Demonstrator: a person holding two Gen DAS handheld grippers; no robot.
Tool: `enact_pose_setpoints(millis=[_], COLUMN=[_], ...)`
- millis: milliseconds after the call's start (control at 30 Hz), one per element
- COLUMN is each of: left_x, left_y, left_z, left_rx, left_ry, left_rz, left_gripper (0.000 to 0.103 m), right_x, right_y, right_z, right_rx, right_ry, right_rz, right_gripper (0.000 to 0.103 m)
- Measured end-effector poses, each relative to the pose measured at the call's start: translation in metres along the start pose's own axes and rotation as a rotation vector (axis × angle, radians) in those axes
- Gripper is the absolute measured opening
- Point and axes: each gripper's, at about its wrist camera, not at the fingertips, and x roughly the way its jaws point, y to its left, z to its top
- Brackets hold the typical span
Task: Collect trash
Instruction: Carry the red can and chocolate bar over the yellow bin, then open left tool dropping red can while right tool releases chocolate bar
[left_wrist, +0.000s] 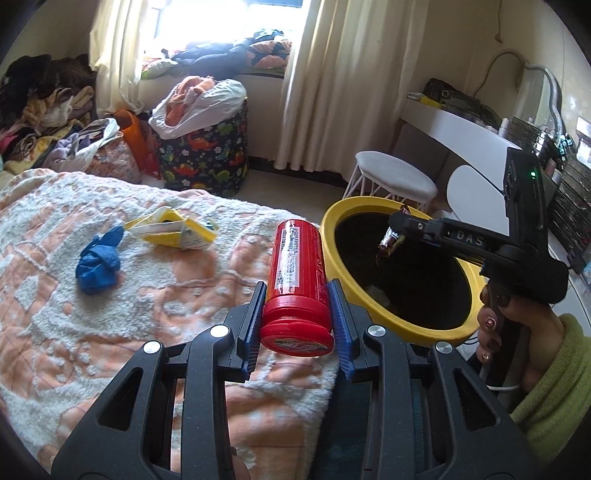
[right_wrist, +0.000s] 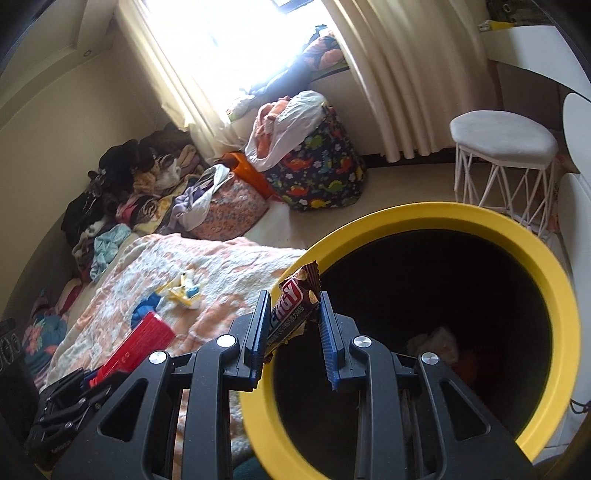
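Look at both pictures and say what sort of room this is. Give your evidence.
Most likely a lived-in bedroom: a bed with a blanket, clothes piled along the wall, and a curtained window beside a dressing table with a stool.

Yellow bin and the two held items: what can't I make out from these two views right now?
- Yellow bin contents: right wrist view, the interior is too dark; only a pale crumpled shape shows.
- Red canister label: left wrist view, print too small to read.
- Candy bar wrapper: right wrist view, its lower end is hidden behind the right gripper fingers.
- Bin's base: both views, cut off or hidden by the bedspread.
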Motion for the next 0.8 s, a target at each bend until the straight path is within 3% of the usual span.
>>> enact_pose_setpoints(millis=[533, 633, 800], left_x=[0.026, 0.037, 0.053], left_y=[-0.063, -0.073, -0.079], left_z=[0.007, 0.008, 0.009], left_rx=[0.114, 0.138, 0.119], left_ry=[0.022, 0.033, 0.059], left_rz=[-0.102, -0.104, -0.118], left_gripper=[0.027, 0.027, 0.028], right_x=[-0.015, -0.021, -0.028], right_y=[-0.067, -0.078, -0.088], right_z=[0.009, 0.009, 0.01], right_rx=[0.147, 0.177, 0.213], right_ry=[-0.053, -0.067, -0.091], right_rz=[-0.122, -0.129, -0.131], right_gripper=[0.025, 0.029, 0.056])
